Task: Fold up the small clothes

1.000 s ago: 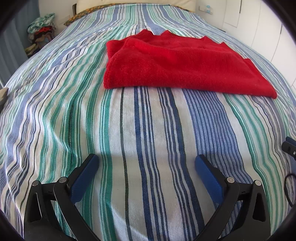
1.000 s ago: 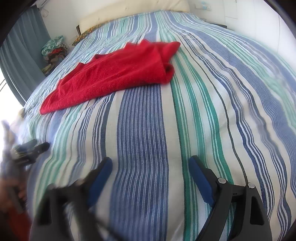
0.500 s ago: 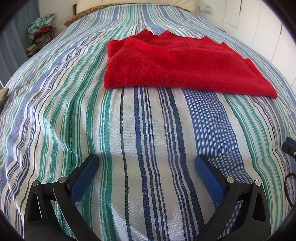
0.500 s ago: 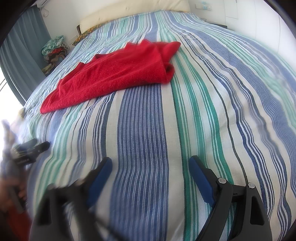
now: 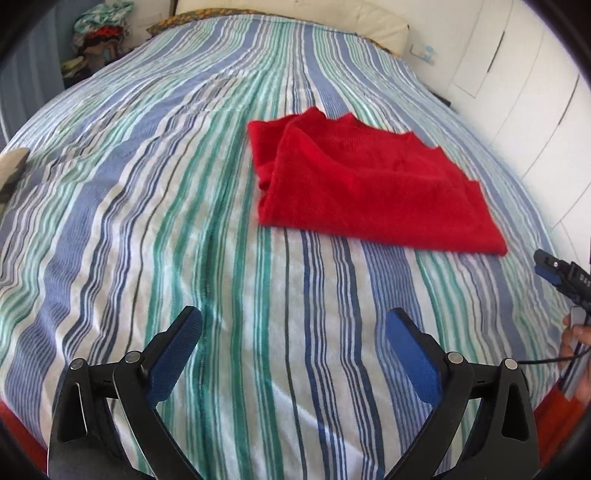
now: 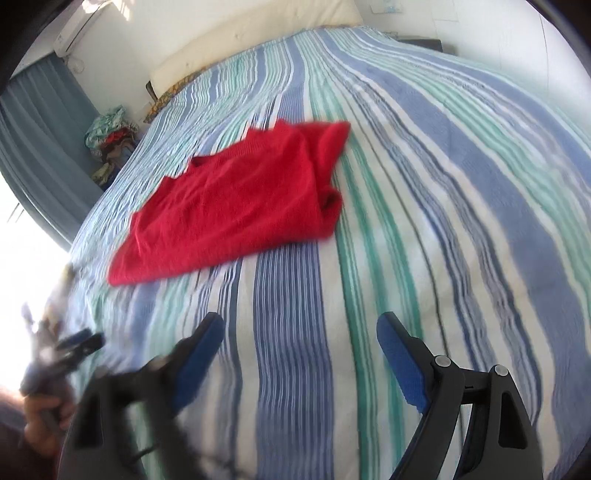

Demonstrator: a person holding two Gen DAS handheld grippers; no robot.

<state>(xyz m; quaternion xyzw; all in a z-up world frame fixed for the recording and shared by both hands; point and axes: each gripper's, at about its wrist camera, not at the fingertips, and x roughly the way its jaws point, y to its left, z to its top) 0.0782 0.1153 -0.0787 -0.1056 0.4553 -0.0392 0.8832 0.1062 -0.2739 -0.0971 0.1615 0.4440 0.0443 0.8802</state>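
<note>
**Red garment lies folded on the bed, both claws free above it**

Nearest in the left wrist view, the left claw [image 5: 293,334] stands spread wide, its blue-padded fingers [image 5: 173,354] with nothing between them but the striped blue, green and white bedspread [image 5: 147,221] below. The right claw [image 6: 299,341] is likewise released, its jaws apart and empty over the same cover; its left finger is blurred, so finer detail there is lost. Each claw appears at the edge of the other's view, held in a hand [image 5: 576,339], and neither touches any cloth.

Farther up the bed lies the red knitted garment [image 5: 369,184], well apart from both claws. It rests flat on the bedspread as a rough rectangle of stacked layers, with a neat folded edge toward the claws and a bunched, thicker edge on one short side. The far edge shows several staggered corners, so the layers do not line up exactly.

Beyond it are the cream headboard [image 6: 258,33], a heap of mixed clothes [image 5: 99,29] beside the bed, and white cupboard doors [image 5: 517,92].

By my reading, this garment's folding is mostly or wholly done: it is compact and let go. What may remain is one more fold or a tidy of the uneven edge, and then any further pieces, perhaps from the heap.
</note>
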